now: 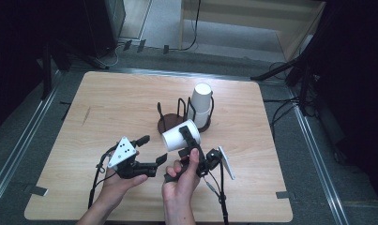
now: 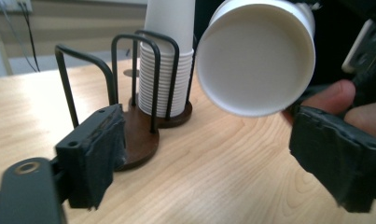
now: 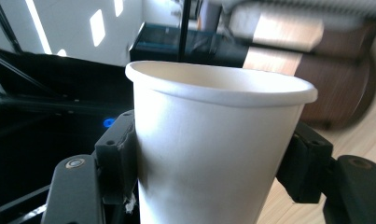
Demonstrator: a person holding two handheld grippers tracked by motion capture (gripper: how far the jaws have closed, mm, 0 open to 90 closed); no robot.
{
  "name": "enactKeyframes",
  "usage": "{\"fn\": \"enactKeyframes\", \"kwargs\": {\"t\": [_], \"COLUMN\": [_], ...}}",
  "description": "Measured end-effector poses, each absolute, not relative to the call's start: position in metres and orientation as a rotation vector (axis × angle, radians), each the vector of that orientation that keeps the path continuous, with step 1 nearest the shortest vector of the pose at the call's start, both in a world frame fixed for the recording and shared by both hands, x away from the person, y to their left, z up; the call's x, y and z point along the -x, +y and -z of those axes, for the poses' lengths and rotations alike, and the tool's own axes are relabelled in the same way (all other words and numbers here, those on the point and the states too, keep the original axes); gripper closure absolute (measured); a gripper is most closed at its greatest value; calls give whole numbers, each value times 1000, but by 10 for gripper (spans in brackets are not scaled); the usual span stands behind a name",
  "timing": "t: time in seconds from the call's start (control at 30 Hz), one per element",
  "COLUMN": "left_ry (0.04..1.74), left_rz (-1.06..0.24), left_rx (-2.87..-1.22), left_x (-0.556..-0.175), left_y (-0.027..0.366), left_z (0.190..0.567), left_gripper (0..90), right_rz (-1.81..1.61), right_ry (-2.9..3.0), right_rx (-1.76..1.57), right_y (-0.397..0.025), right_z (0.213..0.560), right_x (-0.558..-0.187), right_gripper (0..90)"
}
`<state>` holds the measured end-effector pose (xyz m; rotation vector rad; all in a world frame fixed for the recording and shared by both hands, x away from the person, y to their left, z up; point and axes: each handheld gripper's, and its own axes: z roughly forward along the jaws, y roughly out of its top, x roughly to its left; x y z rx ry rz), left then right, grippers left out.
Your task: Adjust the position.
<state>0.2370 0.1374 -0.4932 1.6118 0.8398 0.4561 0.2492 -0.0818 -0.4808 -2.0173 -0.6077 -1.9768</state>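
Because the paper cup (image 1: 181, 134) is thin-walled and empty, I judge it very light and easily crushed: a hard squeeze would buckle its side. It lies tipped on its side in the air, just in front of the cup holder (image 1: 170, 123), with its flat bottom turned toward the left claw (image 1: 152, 150) and its open mouth toward the holder.

The right claw (image 1: 189, 140) pinches the cup across its body, one black jaw on each side of the wall, as the right gripper view shows with the cup (image 3: 213, 149) standing between the two pads. That mid-body hold looks sound; the rolled rim is the stiffest part, and the base ring is the next, so those are the better places for a second hold if one is wanted. The smooth coated paper may slip under a light pinch, so pressure should be gentle but steady.

The left claw is spread wide and holds nothing, hovering in front of the holder and beside the cup; from its own view the cup's bottom (image 2: 255, 58) sits above and between its jaws. In the holder's far section stands a stack of upturned cups (image 1: 201, 105); the near sections look empty. The holder rests on the wooden surface (image 1: 107, 98).
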Motion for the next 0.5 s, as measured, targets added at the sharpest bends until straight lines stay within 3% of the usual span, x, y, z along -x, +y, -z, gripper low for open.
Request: {"fn": "enactKeyframes", "kwargs": {"t": [0.1,0.5], "left_ry": [911,948], "left_rz": [-393,-357], "left_rx": [-1660,-1646], "left_x": [-240,-246], "left_y": [138,154], "left_z": [492,494], "left_gripper": [0,0], "right_rz": [2069,2281], "right_ry": [-692,-971], "right_rx": [2089,2133], "right_y": [-88,-97], "right_z": [476,464], "right_x": [-247,-243], "right_gripper": [320,330]}}
